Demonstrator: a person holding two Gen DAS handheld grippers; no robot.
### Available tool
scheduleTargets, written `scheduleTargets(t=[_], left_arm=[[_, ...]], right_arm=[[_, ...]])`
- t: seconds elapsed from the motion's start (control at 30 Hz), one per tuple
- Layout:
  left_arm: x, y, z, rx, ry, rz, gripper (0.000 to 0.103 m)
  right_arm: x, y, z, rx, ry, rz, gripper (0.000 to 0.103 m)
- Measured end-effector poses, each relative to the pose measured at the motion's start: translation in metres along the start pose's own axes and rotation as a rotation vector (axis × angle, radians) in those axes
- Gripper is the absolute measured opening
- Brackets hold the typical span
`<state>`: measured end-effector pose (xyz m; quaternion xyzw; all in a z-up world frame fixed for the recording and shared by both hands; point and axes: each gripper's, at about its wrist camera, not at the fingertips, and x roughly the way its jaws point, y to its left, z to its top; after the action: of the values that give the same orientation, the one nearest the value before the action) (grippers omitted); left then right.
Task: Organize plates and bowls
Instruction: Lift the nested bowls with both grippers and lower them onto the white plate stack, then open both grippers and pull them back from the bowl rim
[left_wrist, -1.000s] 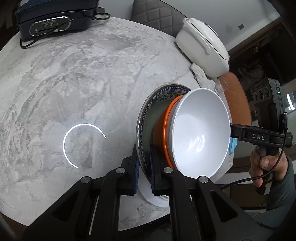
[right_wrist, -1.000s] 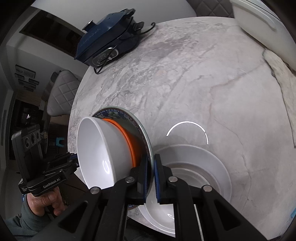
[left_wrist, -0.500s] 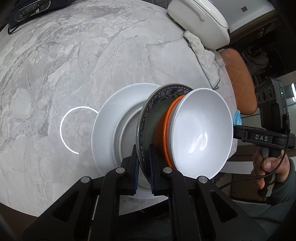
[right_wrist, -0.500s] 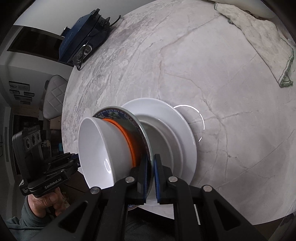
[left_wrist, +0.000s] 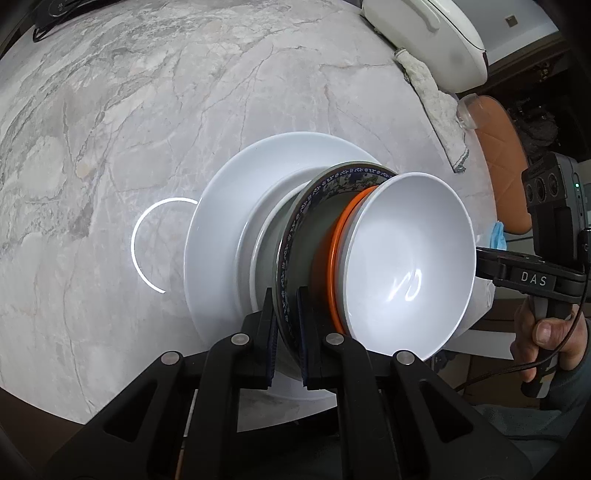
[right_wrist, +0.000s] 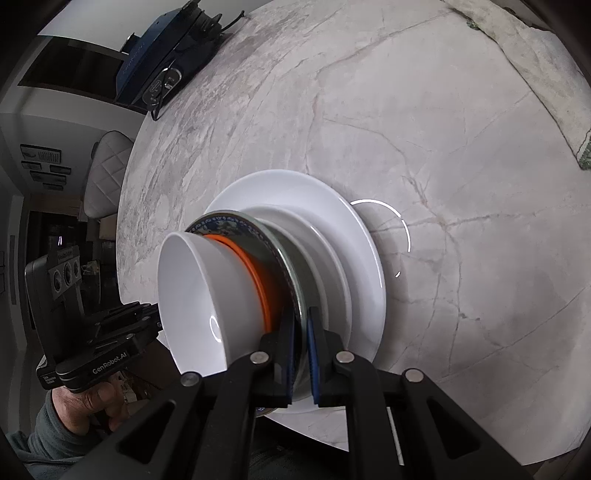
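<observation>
Both grippers, left gripper (left_wrist: 286, 325) and right gripper (right_wrist: 301, 345), clamp the patterned plate's (left_wrist: 295, 236) rim between them.

Plates (left_wrist: 221, 240): three, maybe four. Bowls (left_wrist: 410, 266): two. Cloth (left_wrist: 432, 96): one.

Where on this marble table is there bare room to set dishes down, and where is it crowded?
Bare marble spans the table between the white plates, the blue appliance at the far edge and the cloth. The near edge is crowded: both grippers hold the patterned plate with stacked bowls above those plates.
</observation>
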<state>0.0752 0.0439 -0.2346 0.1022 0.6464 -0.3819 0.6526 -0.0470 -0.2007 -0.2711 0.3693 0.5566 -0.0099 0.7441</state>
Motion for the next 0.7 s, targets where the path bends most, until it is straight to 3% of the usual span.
scheduleTargets(t=[0.6,0.7], left_arm=[[0.0075,0.0005,0.0027,0.018,-0.015,0.022,0.01],[0.0028,-0.0019,0.0003,0.025,-0.028,0.036,0.011]], right_arm=[[0.0049,0.0038,-0.0033,-0.041,-0.024,-0.043,0.01],[0.0032,0.0063,-0.0035,-0.048,-0.034,-0.069,0.016]])
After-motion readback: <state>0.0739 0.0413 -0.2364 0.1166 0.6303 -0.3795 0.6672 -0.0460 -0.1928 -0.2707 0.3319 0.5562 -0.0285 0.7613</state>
